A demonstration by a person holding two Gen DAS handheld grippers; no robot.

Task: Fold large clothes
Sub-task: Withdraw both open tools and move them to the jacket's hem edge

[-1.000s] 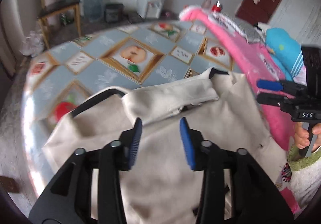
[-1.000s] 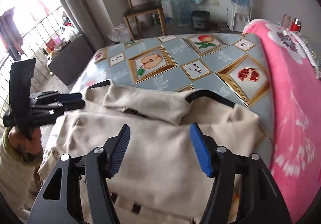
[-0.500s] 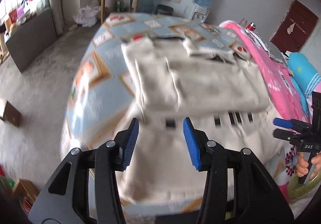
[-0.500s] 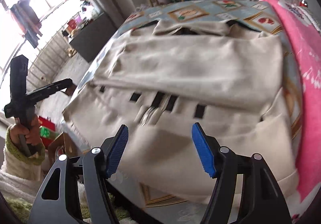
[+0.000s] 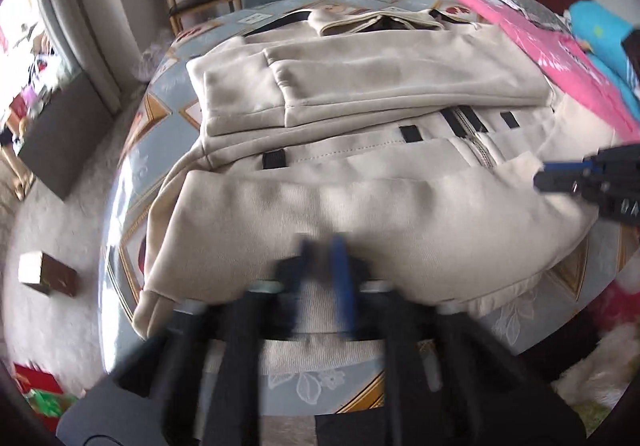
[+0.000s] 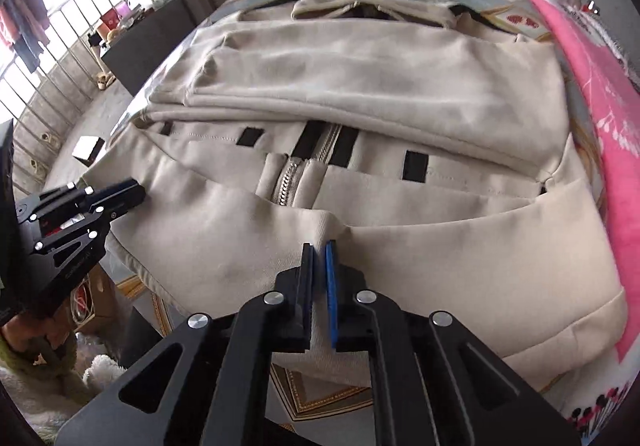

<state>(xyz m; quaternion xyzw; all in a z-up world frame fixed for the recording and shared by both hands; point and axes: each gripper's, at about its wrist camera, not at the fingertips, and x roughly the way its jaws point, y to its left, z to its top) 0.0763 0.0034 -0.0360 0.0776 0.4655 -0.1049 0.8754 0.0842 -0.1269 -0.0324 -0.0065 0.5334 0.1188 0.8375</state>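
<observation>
Now both grippers have dropped to the near hem of the cream jacket (image 6: 360,94) and their jaws have just been closing: the right gripper (image 6: 320,270) pinches a puckered ridge of hem cloth between its pads, and the left gripper (image 5: 322,266), blurred in its own view, looks clamped on the hem further along. A second ago both hovered open above the collar end. That suggests the next fold, bottom edge carried up toward the collar, is about to start. Beyond, the jacket lies flat on the fruit-patterned tablecloth (image 5: 160,118), sleeves folded across its chest, zip (image 6: 292,182) partly open. Faint letters on the right gripper's body resemble "DAS"; nothing else is legible.
</observation>
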